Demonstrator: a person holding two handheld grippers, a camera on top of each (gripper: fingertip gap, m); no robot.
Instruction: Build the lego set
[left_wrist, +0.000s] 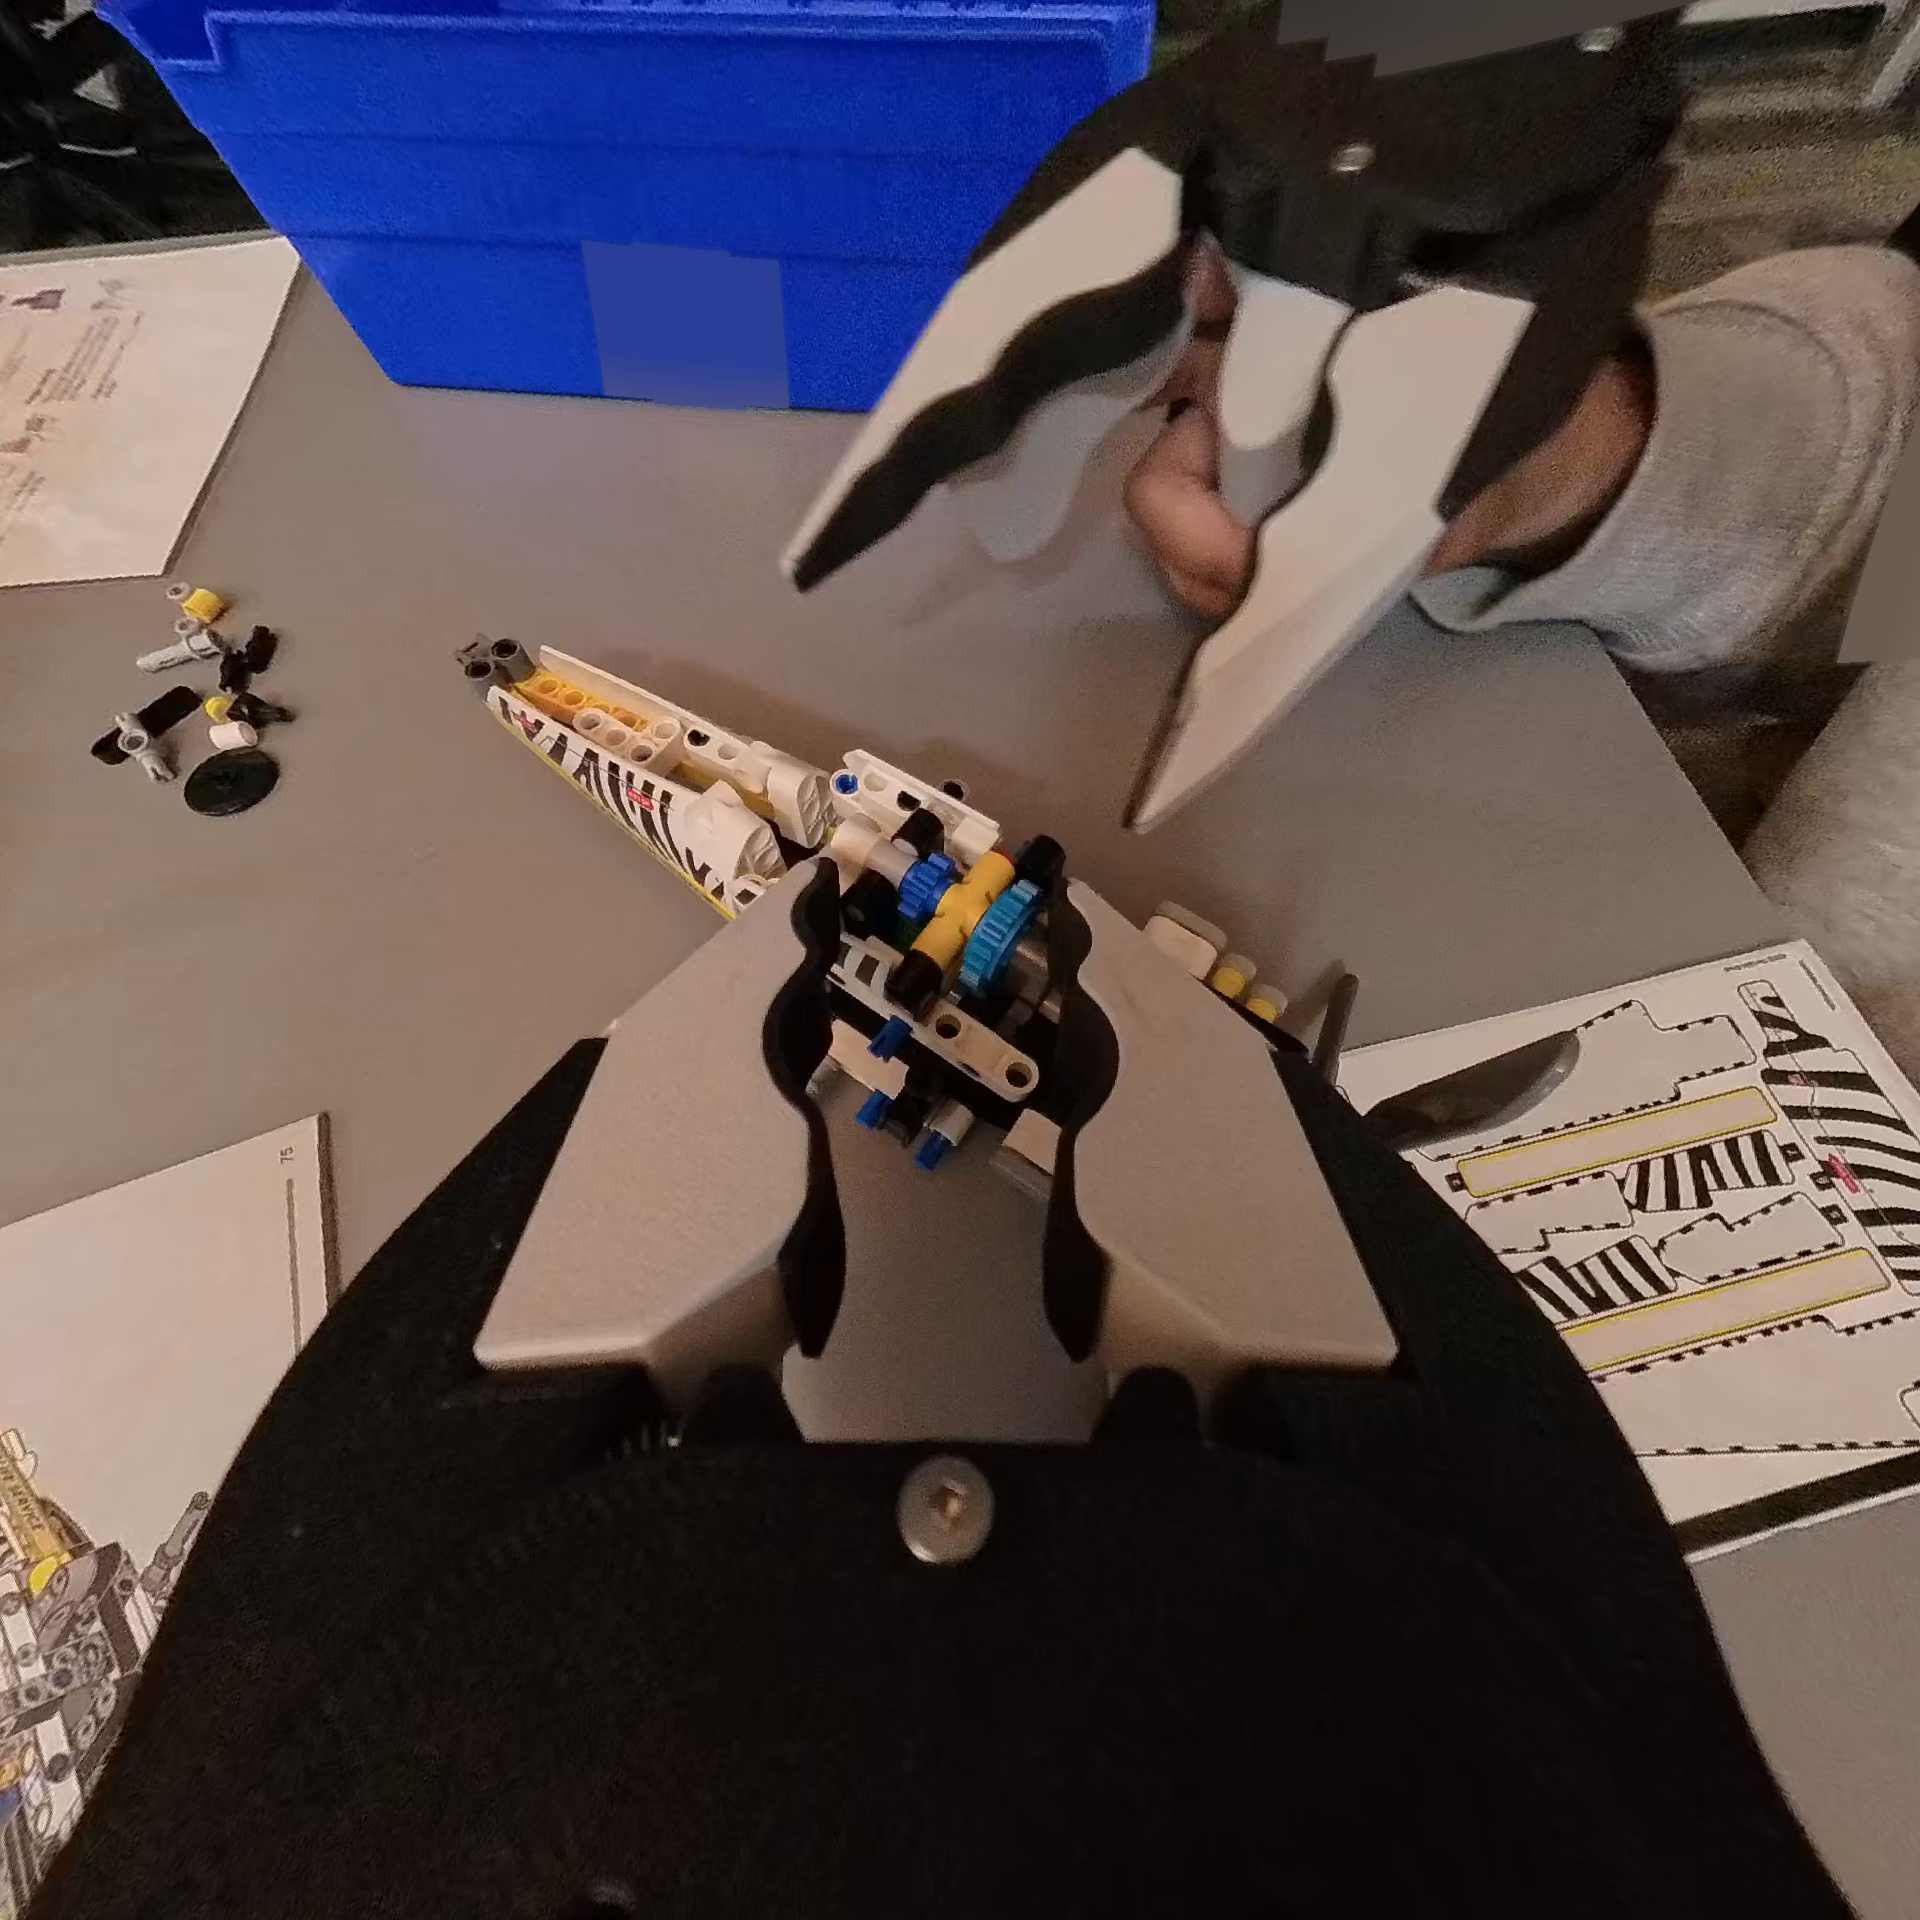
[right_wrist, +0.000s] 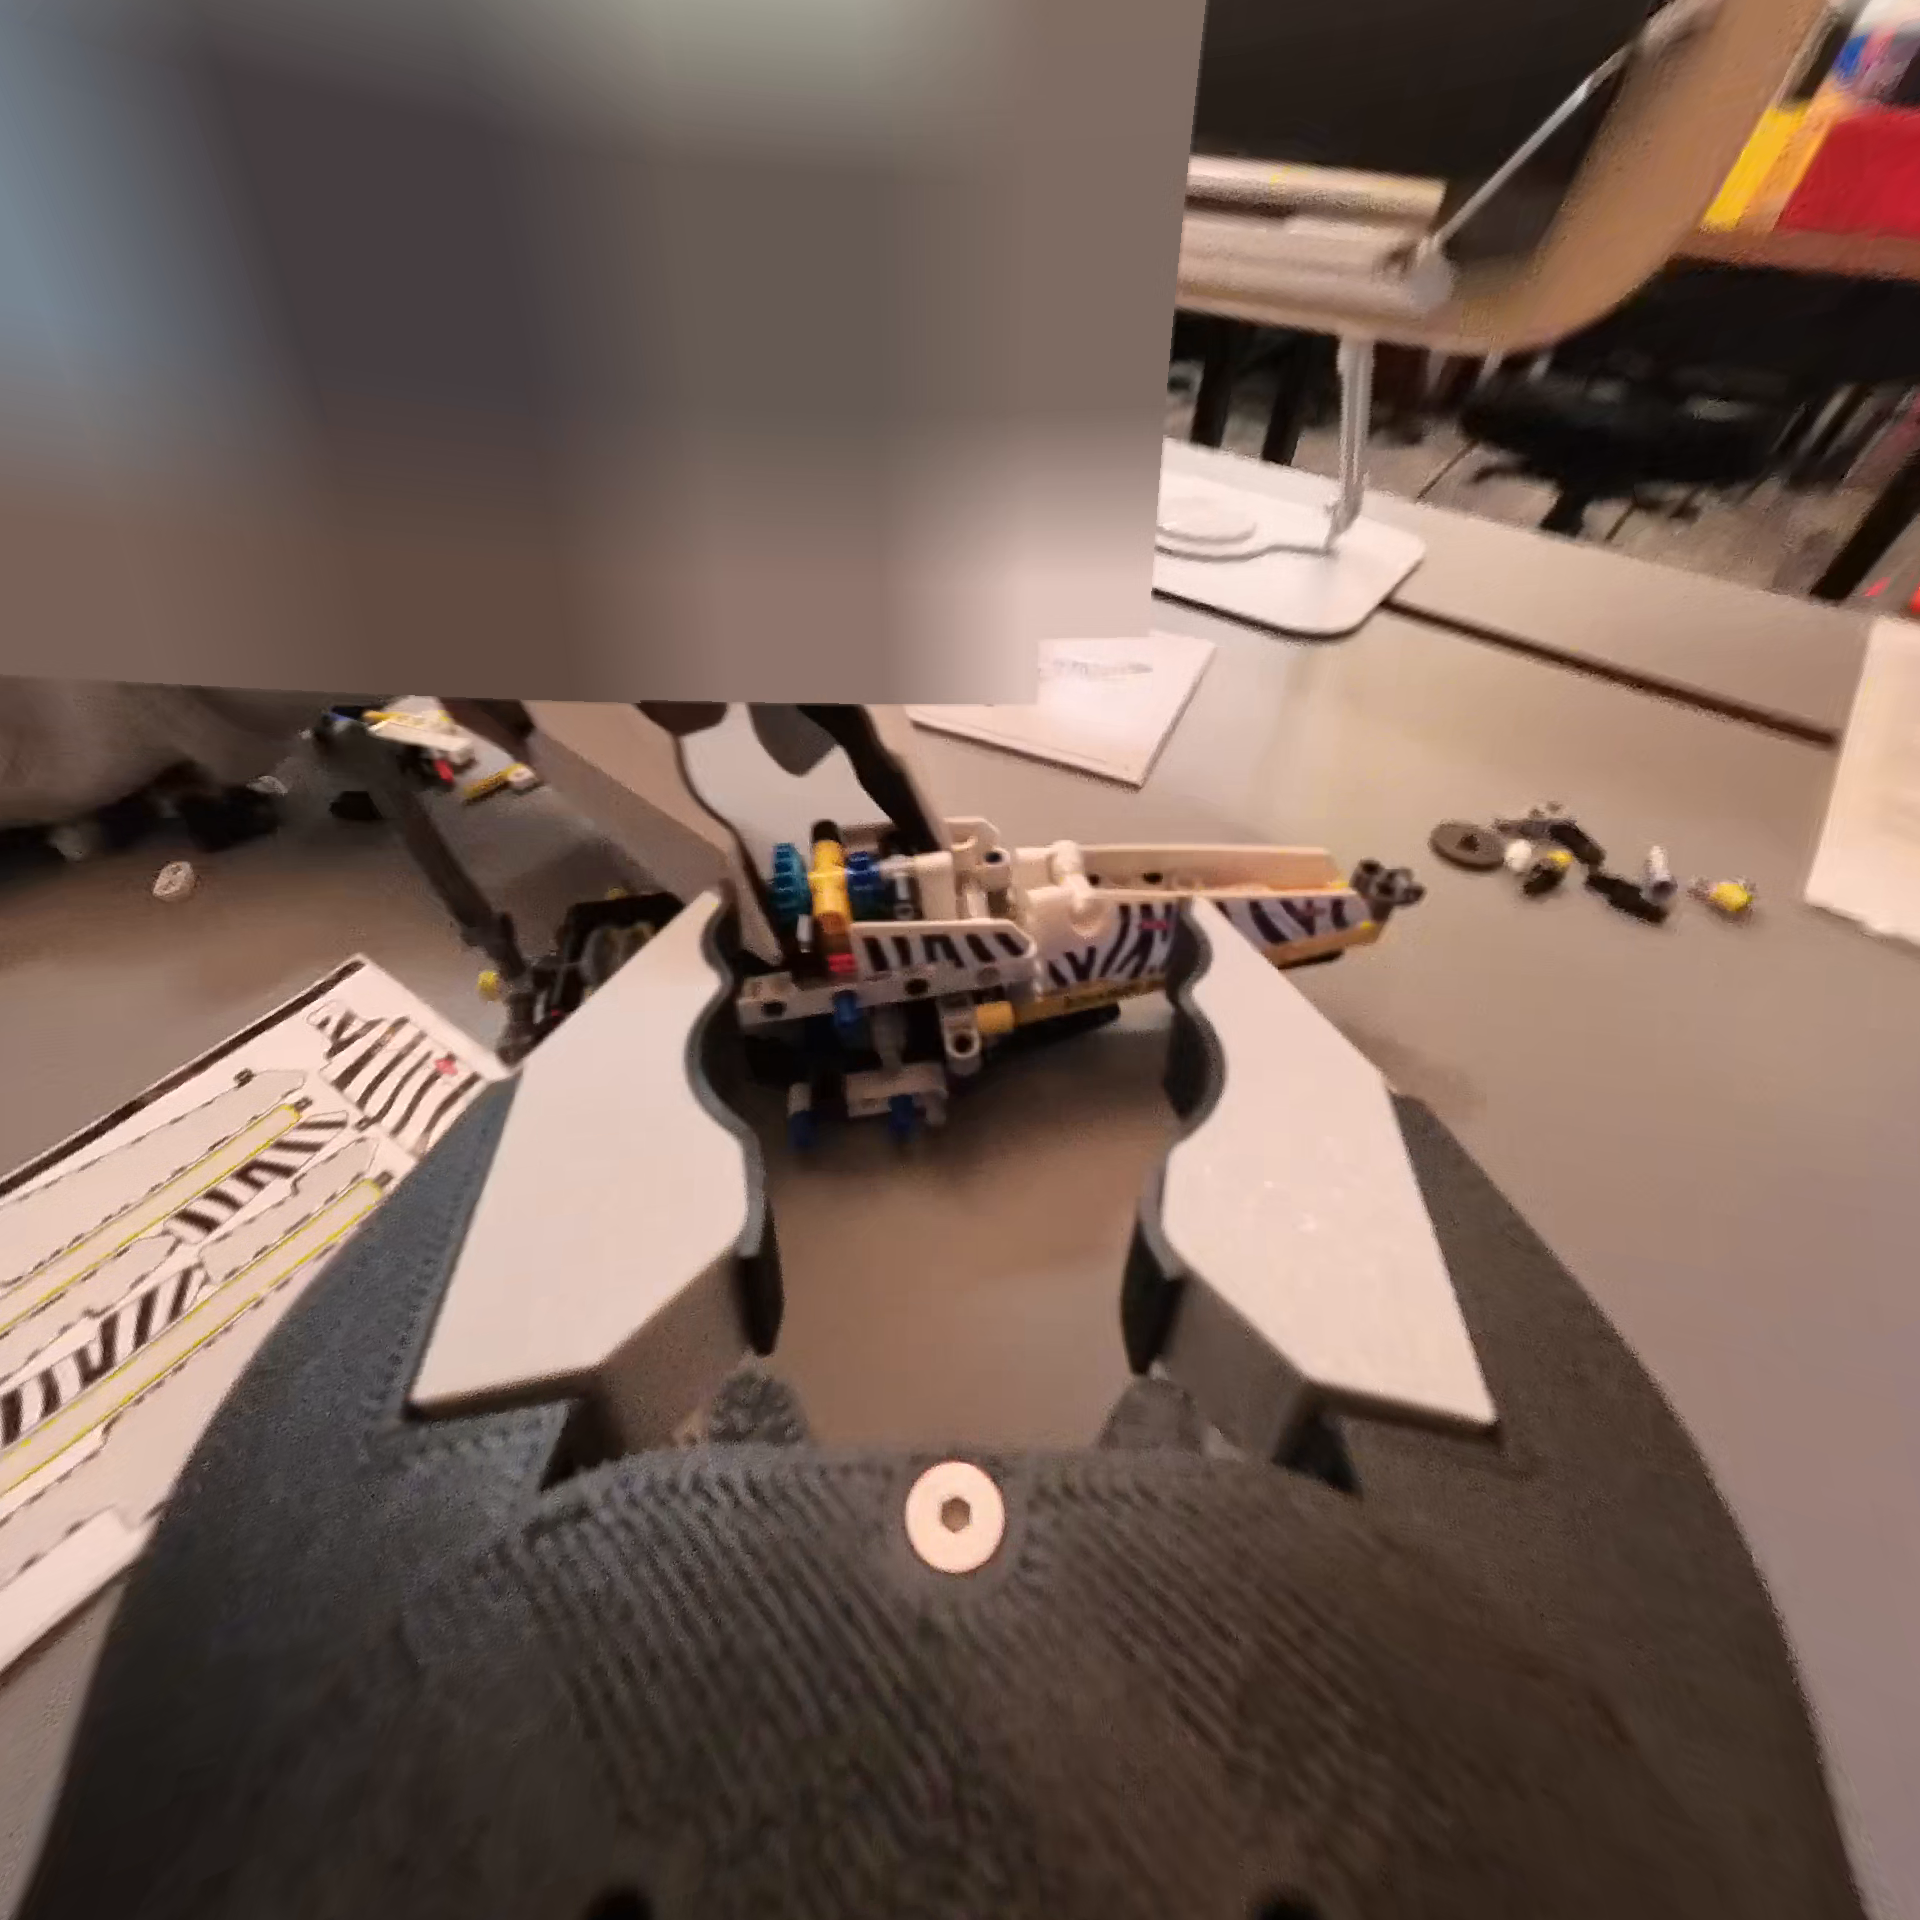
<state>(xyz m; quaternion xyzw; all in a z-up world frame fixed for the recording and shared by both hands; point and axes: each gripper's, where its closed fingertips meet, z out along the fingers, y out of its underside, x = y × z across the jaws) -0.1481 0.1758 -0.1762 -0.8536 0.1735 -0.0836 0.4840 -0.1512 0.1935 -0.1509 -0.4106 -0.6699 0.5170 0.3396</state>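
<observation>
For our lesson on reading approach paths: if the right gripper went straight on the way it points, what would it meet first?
Probably the zebra-striped white, yellow and black lego model, straight ahead between the open right gripper fingers; the left gripper grips its gear end. Depth is unclear.

We see a grey worktop (left_wrist: 436, 499) carrying everything. On it lies the part-built lego model (left_wrist: 665, 769), a long white body with zebra-striped panels, blue gears and a yellow piece at its near end. To its left sits a small scatter of loose pieces (left_wrist: 197, 707): grey pins, yellow bushes, black connectors and a black disc. A blue plastic bin (left_wrist: 644, 177) stands at the far edge. A printed sheet (left_wrist: 94, 405) lies at far left, an open instruction booklet (left_wrist: 145, 1351) at near left, and a zebra-pattern sticker sheet (left_wrist: 1662, 1226) at right. In the right wrist view, a white lamp base (right_wrist: 1288, 551) rests farther off.
</observation>
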